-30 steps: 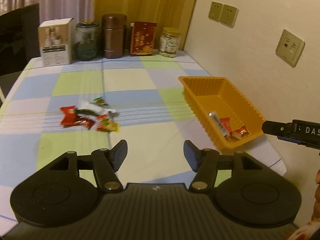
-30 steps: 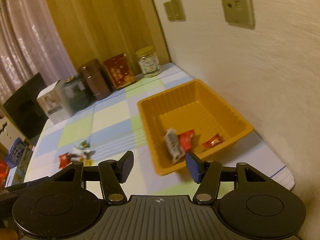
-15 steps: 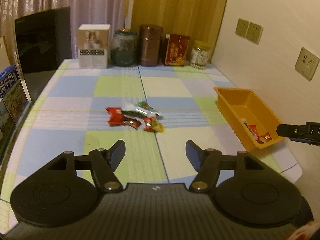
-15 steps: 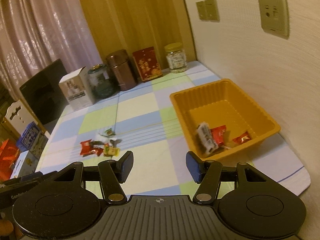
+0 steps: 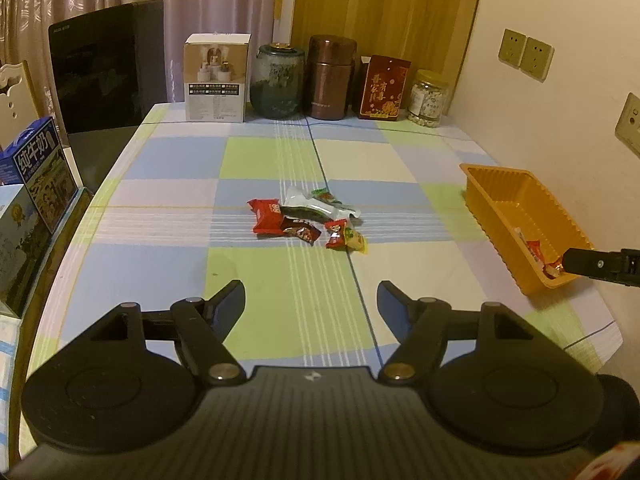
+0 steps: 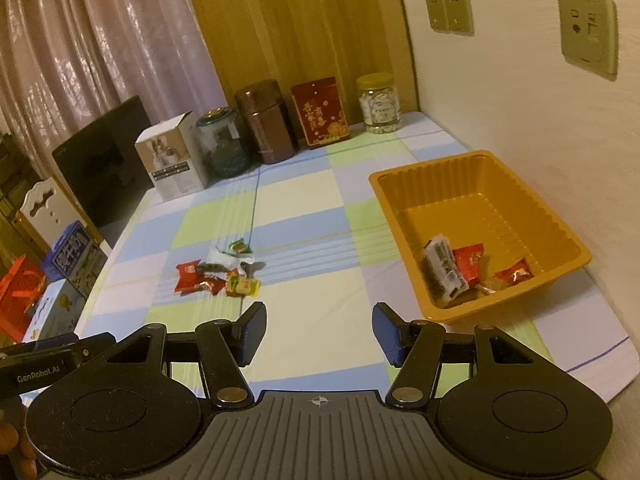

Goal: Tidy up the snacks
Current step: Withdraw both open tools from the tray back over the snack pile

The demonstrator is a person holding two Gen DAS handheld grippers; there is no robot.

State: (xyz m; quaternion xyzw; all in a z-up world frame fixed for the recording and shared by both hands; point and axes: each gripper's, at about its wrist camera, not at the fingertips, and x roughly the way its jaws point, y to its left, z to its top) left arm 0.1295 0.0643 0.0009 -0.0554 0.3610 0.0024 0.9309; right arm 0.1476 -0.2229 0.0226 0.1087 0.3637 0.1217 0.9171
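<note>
The left tool (image 5: 311,300) hangs above the near part of the counter (image 5: 168,168) with its jaws opening and nothing between them, aimed toward the loose pile of snacks (image 5: 306,222) that lies well ahead of it near the middle of the checked cloth. The right tool (image 6: 319,330) is parted about halfway and also holds nothing; it sits near the front corner of the orange tray (image 6: 472,160), which stands by the wall and already has a few wrapped snacks (image 6: 468,266) in its near end. The step in hand looks like a reach for the next piece from the pile. To do it well, I would pick an outlying packet, such as the yellow-and-red one (image 5: 347,237) at the near right edge, since the others overlap. Come down with a pad on either side of its short width, low against the cloth, and close only once the wrapper is squarely between the pads, so that neighbours are not dragged along
</note>
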